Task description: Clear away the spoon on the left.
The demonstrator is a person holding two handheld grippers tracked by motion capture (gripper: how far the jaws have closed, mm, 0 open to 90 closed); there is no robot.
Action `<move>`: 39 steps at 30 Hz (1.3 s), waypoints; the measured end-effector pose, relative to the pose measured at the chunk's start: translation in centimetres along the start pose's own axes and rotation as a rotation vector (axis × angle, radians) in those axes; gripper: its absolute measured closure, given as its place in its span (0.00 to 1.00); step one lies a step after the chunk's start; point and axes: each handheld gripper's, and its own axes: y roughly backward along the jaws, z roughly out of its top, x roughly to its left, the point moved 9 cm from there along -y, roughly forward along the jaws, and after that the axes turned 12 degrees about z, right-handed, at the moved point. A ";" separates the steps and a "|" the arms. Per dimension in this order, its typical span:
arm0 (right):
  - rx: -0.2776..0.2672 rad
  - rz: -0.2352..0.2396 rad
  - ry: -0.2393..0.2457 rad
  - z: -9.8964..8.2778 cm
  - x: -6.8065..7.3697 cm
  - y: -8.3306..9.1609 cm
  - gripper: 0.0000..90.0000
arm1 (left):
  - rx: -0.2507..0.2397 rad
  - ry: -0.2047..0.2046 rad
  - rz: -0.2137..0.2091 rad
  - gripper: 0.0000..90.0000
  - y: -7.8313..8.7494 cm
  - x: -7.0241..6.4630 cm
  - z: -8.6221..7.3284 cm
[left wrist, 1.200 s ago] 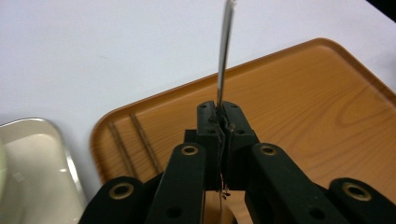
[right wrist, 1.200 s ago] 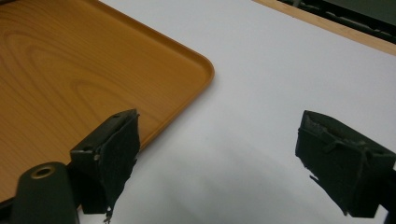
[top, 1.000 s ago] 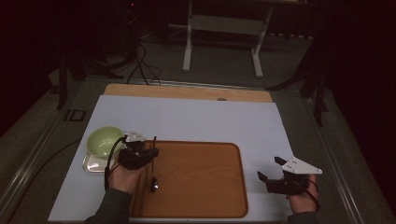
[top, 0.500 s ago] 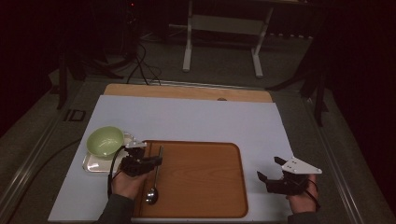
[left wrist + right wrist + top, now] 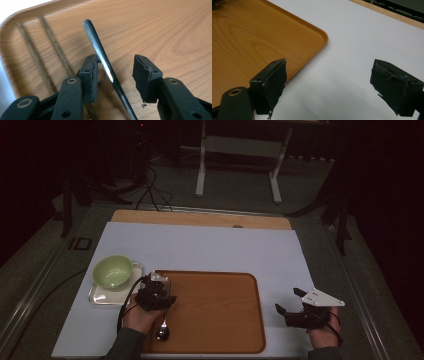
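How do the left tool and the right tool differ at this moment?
The left tool has a spoon handle between its jaws, which have just been opening; the right tool has nothing between its jaws. The left tool is over the wooden tray; the right tool is over the white mat beside it. Both stand open.

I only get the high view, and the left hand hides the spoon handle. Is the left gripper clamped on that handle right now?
Observer: No. The left gripper has just been opening its fingers; the spoon handle sits between them, clear of one pad.
Operator: Where on the tray is the handle?
Observer: It points toward a rounded corner of the wooden tray, beside two faint dark streaks.
Operator: And the right gripper?
Observer: The right gripper is open with nothing between its fingers, over the white mat just off another tray corner.
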 end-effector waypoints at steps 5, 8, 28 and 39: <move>0.000 0.000 0.000 0.0 0.0 0.0 0.15 | -0.010 -0.007 0.033 0.53 -0.5 0.5 0.4; 0.001 0.000 0.000 0.0 0.0 0.0 0.15 | -0.028 -0.004 0.044 0.52 -0.5 1.0 0.7; -0.007 0.002 0.004 0.2 0.0 0.1 0.15 | -0.156 0.029 0.040 0.52 2.4 1.5 1.9; -0.010 0.001 0.006 0.2 0.0 0.1 0.15 | -0.224 0.030 0.027 0.52 4.5 1.3 2.8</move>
